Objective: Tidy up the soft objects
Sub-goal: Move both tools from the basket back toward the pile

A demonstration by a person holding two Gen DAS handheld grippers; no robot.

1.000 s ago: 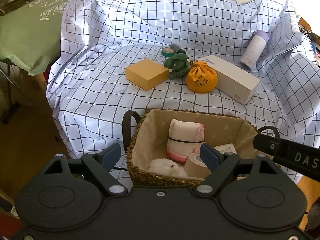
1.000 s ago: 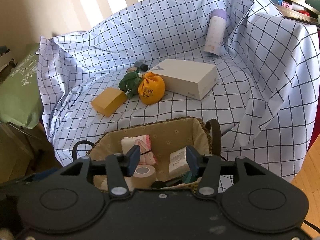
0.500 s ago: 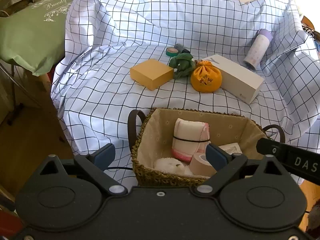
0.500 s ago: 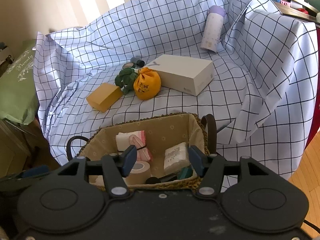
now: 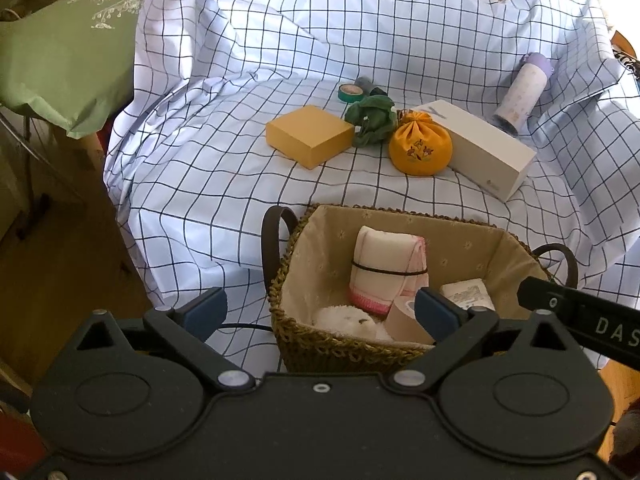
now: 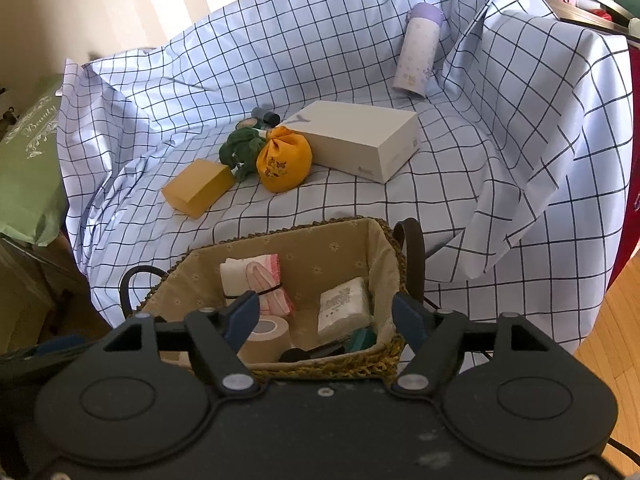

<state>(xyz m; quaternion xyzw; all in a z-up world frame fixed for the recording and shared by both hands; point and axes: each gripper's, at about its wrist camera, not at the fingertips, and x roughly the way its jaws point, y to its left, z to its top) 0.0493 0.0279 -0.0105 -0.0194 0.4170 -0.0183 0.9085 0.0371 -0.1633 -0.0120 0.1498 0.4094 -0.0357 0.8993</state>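
Note:
A woven basket point(image 5: 320, 348) point(image 6: 320, 368) with a beige liner stands at the near edge of the checked cloth. It holds a rolled pink-white towel point(image 5: 386, 264) point(image 6: 256, 276), a white fluffy item point(image 5: 344, 322), a beige tape roll point(image 5: 404, 318) point(image 6: 266, 338) and a white tissue pack point(image 5: 466, 294) point(image 6: 346, 308). An orange drawstring pouch point(image 5: 420, 148) point(image 6: 284, 162) and a green soft toy point(image 5: 370, 118) point(image 6: 242, 150) lie farther back. My left gripper point(image 5: 320, 312) and right gripper point(image 6: 326, 316) are open and empty, held just before the basket.
A yellow box point(image 5: 310, 136) point(image 6: 198, 188), a white box point(image 5: 478, 152) point(image 6: 356, 142), a lilac bottle point(image 5: 520, 92) point(image 6: 416, 52) and small tape rolls point(image 5: 350, 92) lie on the cloth. A green bag point(image 5: 68, 52) sits at the left. Wooden floor shows at the right point(image 6: 616, 340).
Both grippers have drawn back a little from the basket, and the right gripper's jaws have opened wider. Nothing on the cloth has moved.

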